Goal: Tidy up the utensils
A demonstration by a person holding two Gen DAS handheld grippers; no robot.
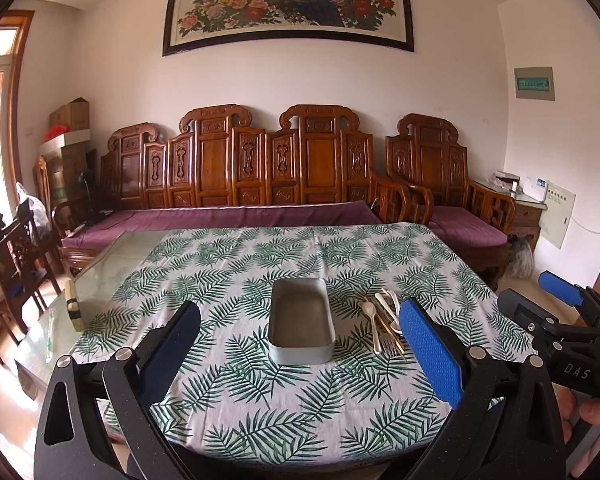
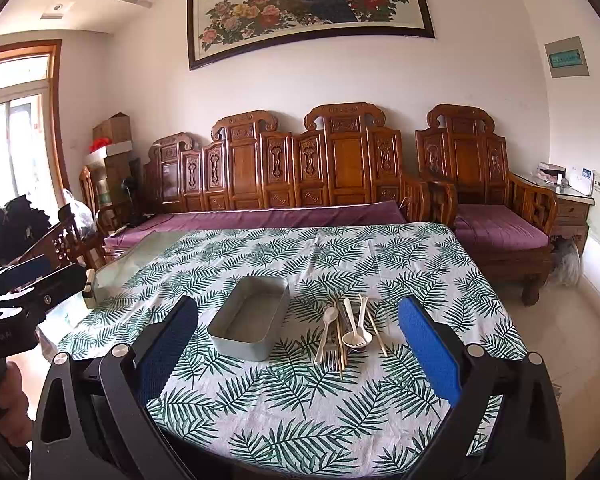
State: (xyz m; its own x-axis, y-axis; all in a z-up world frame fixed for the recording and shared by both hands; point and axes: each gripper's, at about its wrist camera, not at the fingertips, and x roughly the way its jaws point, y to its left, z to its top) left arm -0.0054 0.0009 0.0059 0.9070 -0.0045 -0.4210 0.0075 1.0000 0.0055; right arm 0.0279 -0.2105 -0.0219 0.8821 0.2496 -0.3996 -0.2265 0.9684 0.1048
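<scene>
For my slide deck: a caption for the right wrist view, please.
Open right gripper faces an empty metal tray beside piled utensils on a leaf-print tablecloth.

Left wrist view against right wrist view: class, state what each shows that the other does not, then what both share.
Only the left wrist view shows the right gripper, at its right edge, jaws open, with a hand below it. Only the right wrist view shows the left gripper's body at its left edge and the fork clearly among the utensils. Both share the empty metal tray, the pile of spoons and chopsticks lying beside it, the leaf-print tablecloth, the wooden sofa and the flower painting.
</scene>
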